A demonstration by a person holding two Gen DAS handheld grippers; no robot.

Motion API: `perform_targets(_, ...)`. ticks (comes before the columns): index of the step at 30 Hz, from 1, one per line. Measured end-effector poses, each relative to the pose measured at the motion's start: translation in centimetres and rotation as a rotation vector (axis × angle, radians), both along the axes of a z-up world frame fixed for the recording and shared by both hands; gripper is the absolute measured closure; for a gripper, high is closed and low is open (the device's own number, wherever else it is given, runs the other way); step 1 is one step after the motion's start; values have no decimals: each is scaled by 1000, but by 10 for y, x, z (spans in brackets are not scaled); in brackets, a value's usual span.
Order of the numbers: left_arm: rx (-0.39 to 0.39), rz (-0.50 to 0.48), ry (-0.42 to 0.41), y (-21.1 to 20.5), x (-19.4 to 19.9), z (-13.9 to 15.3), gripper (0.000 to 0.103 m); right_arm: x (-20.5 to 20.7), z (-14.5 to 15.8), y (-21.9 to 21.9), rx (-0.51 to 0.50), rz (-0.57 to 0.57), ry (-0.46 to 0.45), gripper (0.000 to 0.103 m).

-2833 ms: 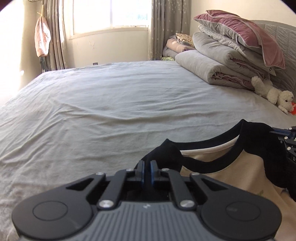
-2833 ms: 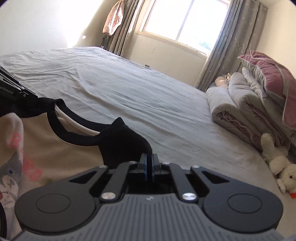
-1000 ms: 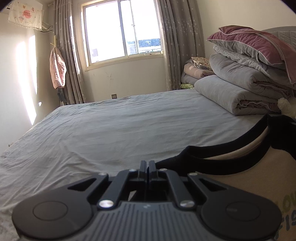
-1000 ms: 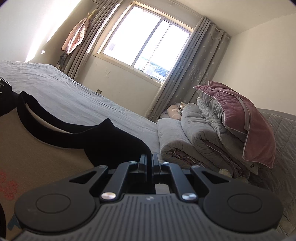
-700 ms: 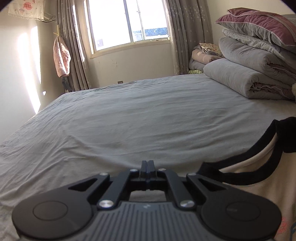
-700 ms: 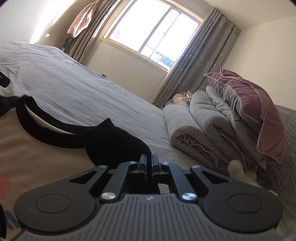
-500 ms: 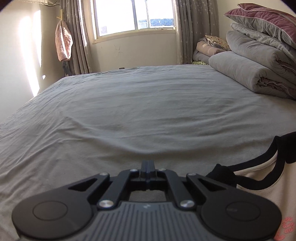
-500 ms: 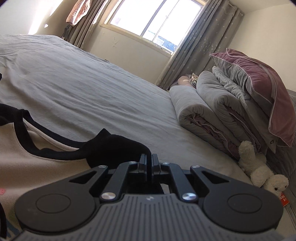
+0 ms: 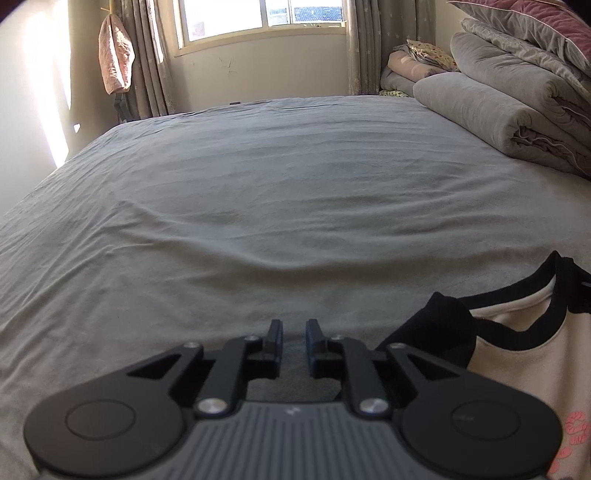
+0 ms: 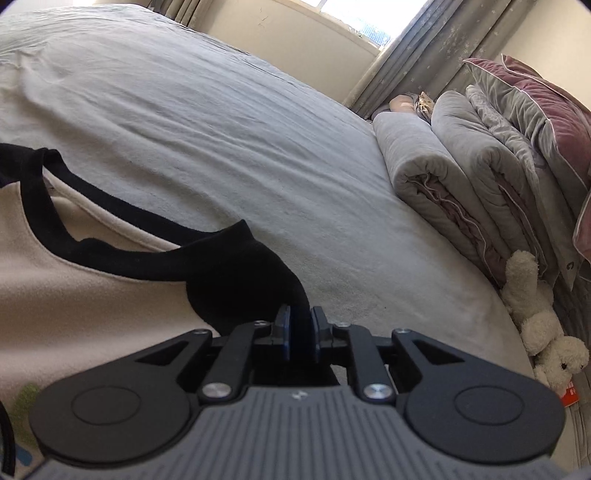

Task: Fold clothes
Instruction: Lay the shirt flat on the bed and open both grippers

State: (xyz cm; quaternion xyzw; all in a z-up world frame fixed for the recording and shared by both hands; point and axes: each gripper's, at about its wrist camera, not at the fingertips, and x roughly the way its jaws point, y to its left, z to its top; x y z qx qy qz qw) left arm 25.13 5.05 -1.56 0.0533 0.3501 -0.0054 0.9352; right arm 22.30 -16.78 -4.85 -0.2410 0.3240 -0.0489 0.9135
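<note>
A beige shirt with black collar and black shoulders (image 9: pixel 517 354) lies on the grey bed sheet (image 9: pixel 280 192), at the lower right of the left wrist view. My left gripper (image 9: pixel 294 341) is open and empty, just left of the shirt's black shoulder (image 9: pixel 432 328). In the right wrist view the shirt (image 10: pixel 85 280) fills the lower left. My right gripper (image 10: pixel 300 332) has its jaws slightly parted, with the black shoulder cloth (image 10: pixel 243 277) still between them.
Folded grey quilts (image 10: pixel 461 162) and a pink pillow (image 10: pixel 546 107) are stacked at the bed's right side. A white plush toy (image 10: pixel 539 317) lies below them. A window (image 9: pixel 258 18) and curtains stand behind the bed.
Both grippers came down to the bed with the shirt. My left gripper let go of its shoulder and opened. My right gripper's jaws have parted slightly.
</note>
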Motion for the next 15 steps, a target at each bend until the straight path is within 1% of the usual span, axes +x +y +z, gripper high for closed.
perform_targets(1,-3,0,6,0,-1,1,68,-3,3,-2,15,-13,-3,61)
perform_targets(3,-2,7,19,0,-4,4,62,-9,7,-3,28,-16,8,61)
perform_targets(6,-8,29,40,2,-11,9,56,-21,13,-4,29,-16,15,60)
perform_targets(9,-20,36,59,2,-22,15,54,-34,21,-5,30,-11,19,57)
perform_targets(15,3,17,68,-8,-49,28,52,-58,37,-2,34,-3,15,56)
